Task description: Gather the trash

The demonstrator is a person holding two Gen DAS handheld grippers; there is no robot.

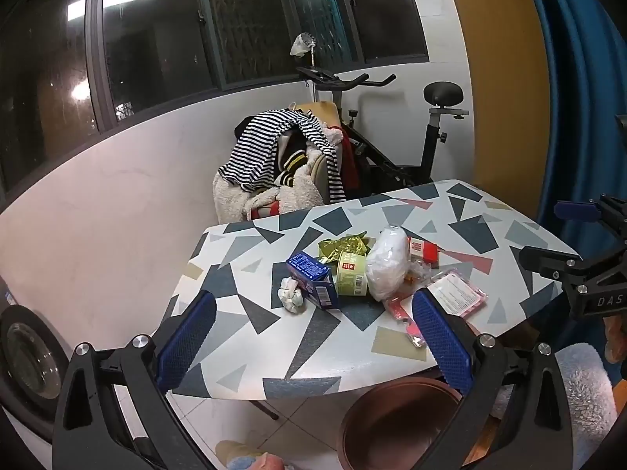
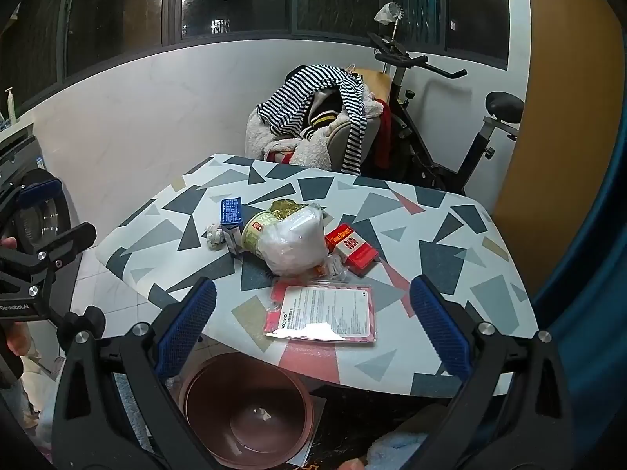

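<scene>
Trash lies heaped mid-table: a blue carton (image 1: 312, 280) (image 2: 232, 224), a crumpled tissue (image 1: 290, 295) (image 2: 214, 236), a green-labelled cup (image 1: 351, 279) (image 2: 259, 231) under gold foil (image 1: 345, 246), a white plastic bag (image 1: 387, 262) (image 2: 296, 241), a red box (image 1: 424, 251) (image 2: 351, 250) and a pink blister pack (image 1: 456, 293) (image 2: 325, 313). A brown bin (image 1: 395, 423) (image 2: 249, 411) stands on the floor below the table's near edge. My left gripper (image 1: 313, 337) hangs open short of the heap. My right gripper (image 2: 313, 323) is open, above the blister pack, holding nothing.
The patterned table (image 1: 243, 258) (image 2: 470, 274) stands before a chair piled with clothes (image 1: 282, 164) (image 2: 317, 125) and an exercise bike (image 1: 411, 137) (image 2: 450, 137). A washing machine (image 1: 23, 352) (image 2: 39, 211) is at left. A blue curtain (image 1: 580, 78) hangs at right.
</scene>
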